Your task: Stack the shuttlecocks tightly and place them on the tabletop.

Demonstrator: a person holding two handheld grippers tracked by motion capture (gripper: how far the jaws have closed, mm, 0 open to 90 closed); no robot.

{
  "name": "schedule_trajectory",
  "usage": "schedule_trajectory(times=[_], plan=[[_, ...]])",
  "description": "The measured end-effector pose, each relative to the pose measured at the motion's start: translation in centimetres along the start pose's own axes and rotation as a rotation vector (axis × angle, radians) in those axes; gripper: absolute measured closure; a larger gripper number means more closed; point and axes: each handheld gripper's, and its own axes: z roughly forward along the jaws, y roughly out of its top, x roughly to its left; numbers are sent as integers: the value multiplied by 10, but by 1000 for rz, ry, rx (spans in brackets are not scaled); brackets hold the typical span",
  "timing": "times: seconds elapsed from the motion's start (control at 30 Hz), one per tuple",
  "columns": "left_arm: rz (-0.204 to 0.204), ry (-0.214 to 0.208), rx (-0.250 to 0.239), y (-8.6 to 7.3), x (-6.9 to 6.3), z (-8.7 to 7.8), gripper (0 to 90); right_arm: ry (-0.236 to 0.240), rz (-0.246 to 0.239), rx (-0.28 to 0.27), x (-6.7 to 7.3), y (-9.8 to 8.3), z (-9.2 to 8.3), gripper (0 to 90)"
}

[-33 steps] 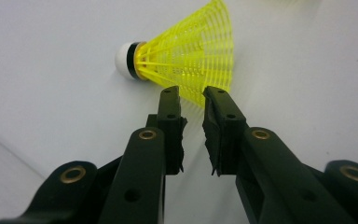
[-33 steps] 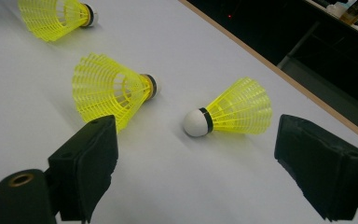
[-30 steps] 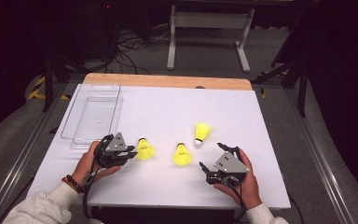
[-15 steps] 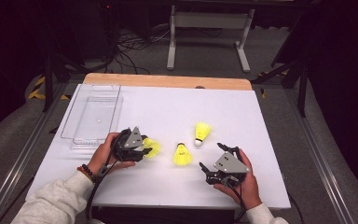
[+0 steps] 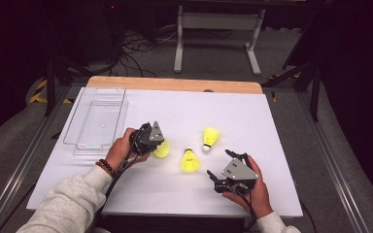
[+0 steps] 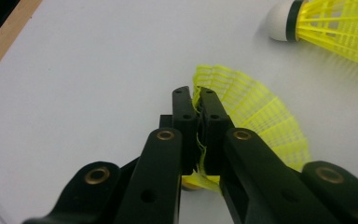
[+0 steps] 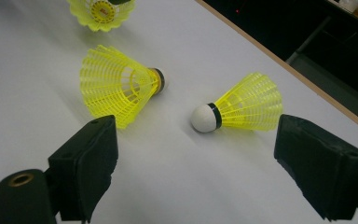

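The clear plastic tray [image 5: 97, 126] sat at the far left of the white table [image 5: 281, 145], and nothing could be seen inside it; its transparent walls were hard to trace against the tabletop.

Your left gripper [image 5: 150, 138] had its jaws pressed together on the yellow skirt of the left shuttlecock [image 5: 163, 148]; in the left gripper view the jaws pinched the mesh edge of that shuttlecock [image 6: 251, 116]. Those jaws had just been closing, with the skirt between them. Compared with a second earlier, your left hand [image 5: 121, 150] had moved rightward across the table to reach this shuttlecock, which lay in about the same spot near the table's middle.

Your right gripper [image 5: 223, 180] was where it had been, jaws spread wide and holding nothing. Ahead of it lay the middle shuttlecock [image 7: 121, 88] and the right shuttlecock [image 7: 242, 105], apart from each other and from the jaws.

The held shuttlecock's cork was mostly hidden under the jaws. In the left gripper view a second shuttlecock was cut off at the top right edge.
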Motion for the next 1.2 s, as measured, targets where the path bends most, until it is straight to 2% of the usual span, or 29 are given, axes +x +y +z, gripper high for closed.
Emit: schedule_trajectory(times=[0.07,0.13,0.2,0.27,0.3,0.33,0.4,0.43,0.47,0.53,0.57,0.6,0.63,0.67,0.7,0.83,0.87,0.9,0.97,1.1,1.17,1.2], plan=[[-11,-32,23,5,5,0,887,1,-1,1,0,0,0,145],[12,-61,52,11,8,4,883,3,-2,2,0,0,0,144],[23,-60,70,14,8,4,875,3,-4,2,0,0,0,144],[31,-70,100,25,7,12,855,5,-4,3,0,0,0,145],[33,-86,118,28,6,15,852,7,-3,3,0,0,0,145],[45,-91,125,31,6,17,837,10,-5,5,1,0,1,144],[74,-73,170,37,2,23,841,16,-12,6,1,0,1,144],[74,-73,170,37,2,23,856,16,-12,6,1,0,1,144],[80,-64,200,42,-1,27,856,18,-12,6,1,0,1,144],[138,-43,251,47,-4,29,877,27,-17,5,2,0,0,143],[170,-48,280,49,-5,29,879,30,-18,4,2,0,0,143],[170,-48,280,49,-5,29,881,30,-18,4,2,0,0,143],[180,-66,296,48,-7,29,885,31,-24,4,2,0,0,143],[206,-67,331,47,-7,28,886,32,-24,4,2,0,0,142],[217,-68,337,46,-6,27,886,32,-26,3,2,0,0,142],[206,-68,337,40,-1,24,885,33,-23,5,2,-1,0,141],[222,-54,365,36,-1,22,885,34,-24,8,2,0,0,141],[225,-56,364,35,-1,22,885,35,-27,8,3,0,0,141],[205,-64,352,31,1,20,883,35,-30,11,3,0,1,141],[193,-46,326,26,3,17,851,40,-31,15,4,0,2,141],[162,-64,277,23,3,17,823,43,-34,19,5,0,3,140],[162,-64,277,23,3,17,810,44,-36,18,5,0,3,140]])
